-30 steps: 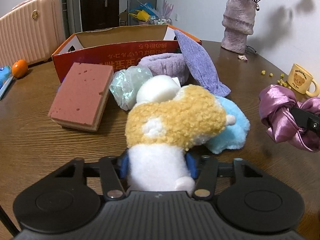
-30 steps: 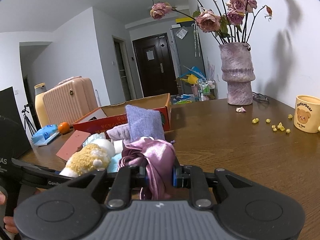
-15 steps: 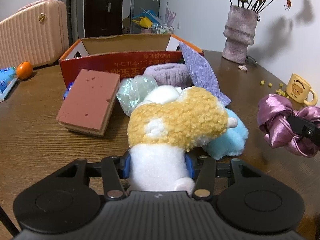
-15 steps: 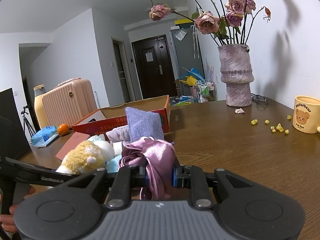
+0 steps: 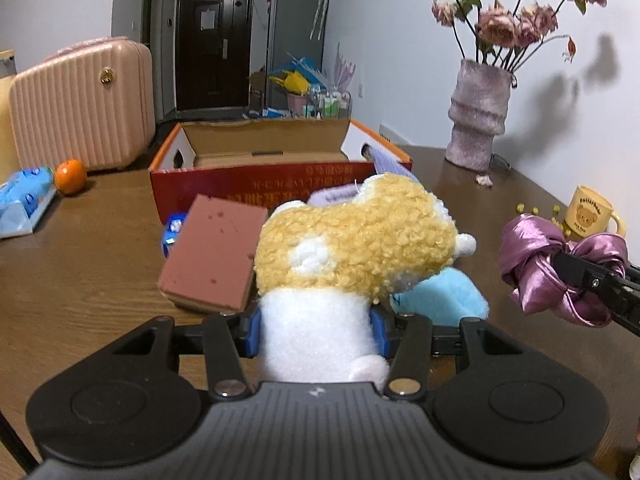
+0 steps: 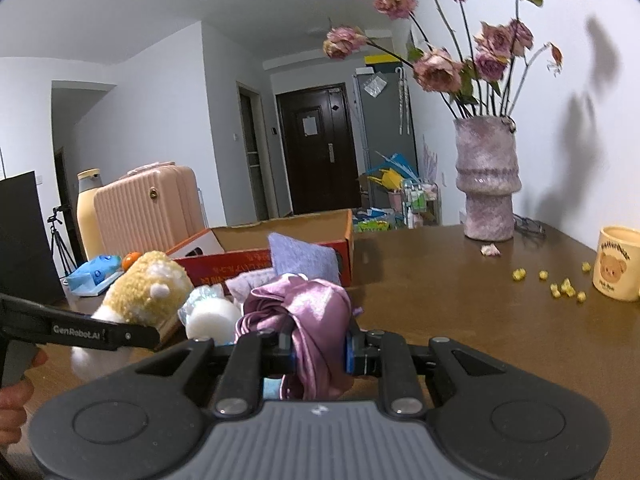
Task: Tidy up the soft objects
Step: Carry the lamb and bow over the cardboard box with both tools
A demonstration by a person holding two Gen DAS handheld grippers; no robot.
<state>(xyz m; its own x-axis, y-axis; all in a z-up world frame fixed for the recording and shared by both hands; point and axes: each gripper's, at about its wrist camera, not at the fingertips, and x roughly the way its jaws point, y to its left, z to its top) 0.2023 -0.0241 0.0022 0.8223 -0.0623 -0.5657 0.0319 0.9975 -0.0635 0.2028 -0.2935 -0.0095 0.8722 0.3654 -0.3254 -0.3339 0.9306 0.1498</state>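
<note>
My left gripper (image 5: 316, 330) is shut on a yellow and white plush toy (image 5: 352, 240) and holds it above the table, in front of the open red cardboard box (image 5: 260, 188). The plush also shows in the right wrist view (image 6: 148, 284). My right gripper (image 6: 320, 350) is shut on a purple satin scrunchie (image 6: 308, 316), to the right of the plush; the scrunchie also shows in the left wrist view (image 5: 552, 272). A red-brown sponge (image 5: 216, 252), a light blue fluffy item (image 5: 444, 296), a lilac cloth (image 6: 304, 256) and a white foam ball (image 6: 212, 318) lie in front of the box.
A purple vase with dried roses (image 6: 486, 188) stands at the back right. A yellow bear mug (image 6: 616, 264) and yellow crumbs (image 6: 560, 286) sit at the right. An orange (image 5: 70, 176) and a blue packet (image 5: 24, 204) lie at the far left. A pink suitcase (image 5: 80, 104) stands behind the table.
My left gripper has lifted the plush toy up off the pile and the view has tilted up. My right gripper has risen slightly with the scrunchie.
</note>
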